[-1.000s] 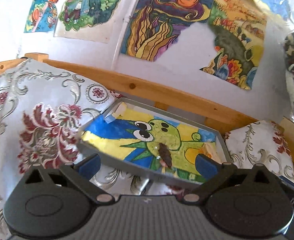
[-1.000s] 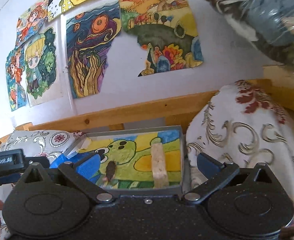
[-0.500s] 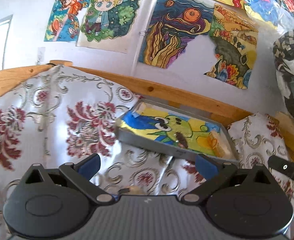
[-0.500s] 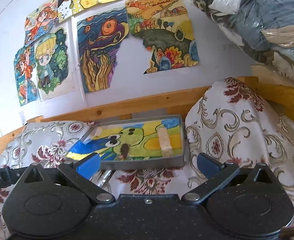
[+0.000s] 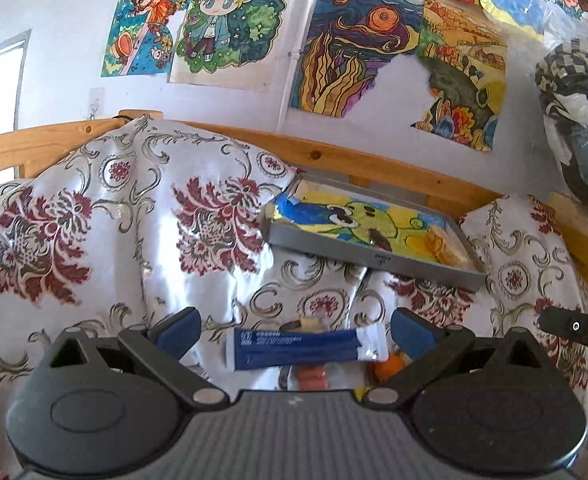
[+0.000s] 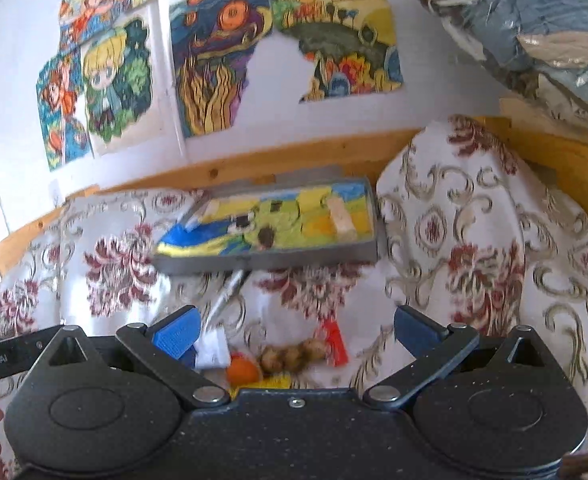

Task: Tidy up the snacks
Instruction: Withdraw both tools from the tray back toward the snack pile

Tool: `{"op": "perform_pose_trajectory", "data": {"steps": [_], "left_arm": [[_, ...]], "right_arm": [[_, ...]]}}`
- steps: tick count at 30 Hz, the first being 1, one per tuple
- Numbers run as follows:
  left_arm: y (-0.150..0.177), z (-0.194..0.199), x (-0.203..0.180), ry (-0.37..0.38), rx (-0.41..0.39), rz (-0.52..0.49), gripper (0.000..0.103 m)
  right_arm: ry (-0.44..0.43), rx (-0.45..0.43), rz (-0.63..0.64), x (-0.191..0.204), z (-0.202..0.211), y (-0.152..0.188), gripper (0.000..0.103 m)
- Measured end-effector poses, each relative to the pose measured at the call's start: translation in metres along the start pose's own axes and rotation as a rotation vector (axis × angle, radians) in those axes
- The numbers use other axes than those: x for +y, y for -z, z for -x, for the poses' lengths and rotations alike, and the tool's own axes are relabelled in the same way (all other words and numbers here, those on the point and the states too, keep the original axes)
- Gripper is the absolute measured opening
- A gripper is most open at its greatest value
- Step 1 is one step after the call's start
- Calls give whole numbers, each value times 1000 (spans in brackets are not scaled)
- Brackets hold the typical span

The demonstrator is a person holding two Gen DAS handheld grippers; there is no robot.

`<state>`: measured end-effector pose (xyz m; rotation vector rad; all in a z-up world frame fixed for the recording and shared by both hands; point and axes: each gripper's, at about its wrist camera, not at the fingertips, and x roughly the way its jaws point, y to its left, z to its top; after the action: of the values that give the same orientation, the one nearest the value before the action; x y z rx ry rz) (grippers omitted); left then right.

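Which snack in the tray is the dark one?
The small brown oval in the middle of the tray; the other snack, a pale bar, lies by the right end.

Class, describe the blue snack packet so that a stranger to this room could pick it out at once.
Find the grey tray on the floral cloth. Nearer the camera lies a small pile of snacks. The blue snack packet is the long flat one with white ends; its neighbours are orange or brown.

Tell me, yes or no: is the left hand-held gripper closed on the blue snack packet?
No: the left hand-held gripper is open, its blue pads spread wide to either side of the blue snack packet, which lies loose on the floral cloth.
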<state>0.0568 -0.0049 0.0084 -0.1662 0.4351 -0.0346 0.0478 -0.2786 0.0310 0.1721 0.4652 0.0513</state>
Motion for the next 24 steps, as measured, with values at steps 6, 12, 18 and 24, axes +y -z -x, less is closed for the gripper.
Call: {"op": "perform_pose_trajectory", "data": {"steps": [6, 12, 18, 24], "left_arm": [[16, 5, 10, -4, 25, -25, 103], [25, 4, 12, -42, 105, -74, 103], [35, 2, 9, -53, 175, -148, 103], [37, -3, 9, -45, 212, -155, 103]], "right_arm": [[8, 53, 33, 12, 4, 11, 102], [18, 128, 65, 21, 0, 19, 102], [8, 256, 111, 30, -10, 30, 102], [2, 280, 145, 37, -12, 34, 102]]}}
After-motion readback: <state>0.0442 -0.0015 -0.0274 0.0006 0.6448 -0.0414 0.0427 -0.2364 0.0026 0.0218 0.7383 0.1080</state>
